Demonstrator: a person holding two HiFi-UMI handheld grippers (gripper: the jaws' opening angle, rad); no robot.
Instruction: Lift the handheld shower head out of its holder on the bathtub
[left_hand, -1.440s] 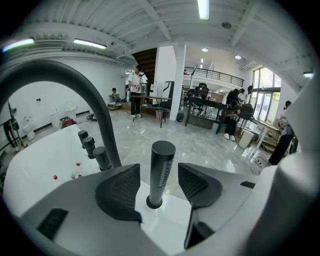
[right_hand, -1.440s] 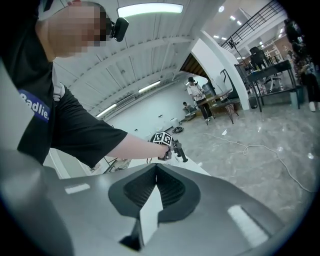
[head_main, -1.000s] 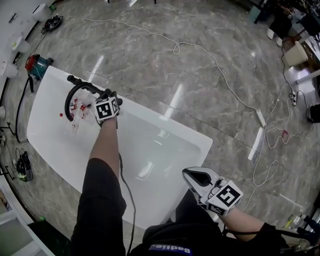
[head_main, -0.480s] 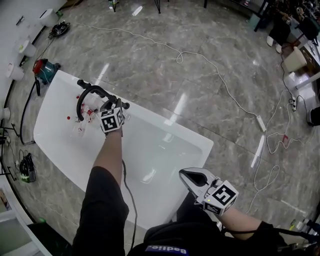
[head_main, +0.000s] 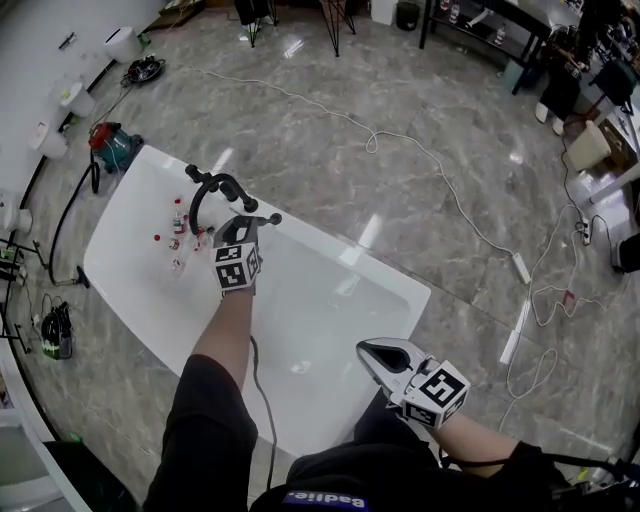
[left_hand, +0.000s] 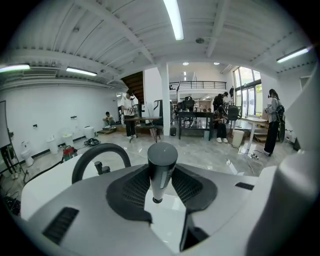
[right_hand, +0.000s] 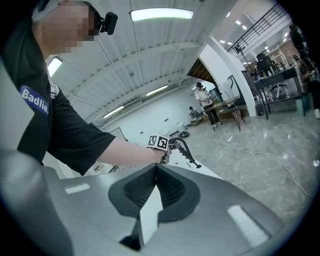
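Observation:
The black handheld shower head (head_main: 250, 214) hangs above the far rim of the white bathtub (head_main: 395, 283), and its black hose (head_main: 197, 205) arcs down toward the red-capped taps (head_main: 178, 232). My left gripper (head_main: 240, 230) is shut on its handle. In the left gripper view the black handle (left_hand: 161, 162) stands upright between the pads of the left gripper (left_hand: 160, 174). The right gripper (head_main: 386, 352) hovers at the tub's near corner, shut and with nothing in it. The right gripper view shows its jaws (right_hand: 156, 167) closed, with the left gripper (right_hand: 164, 146) and shower head (right_hand: 189, 154) beyond.
A white cable (head_main: 440, 170) and a power strip (head_main: 520, 266) lie on the marble floor past the tub. A red and teal machine (head_main: 113, 143) sits by the tub's left end. People and tables (left_hand: 200, 117) stand far off.
My left gripper has risen and moved up and to the right in the head view, carrying the shower head and hose with it. The right gripper has hardly shifted.

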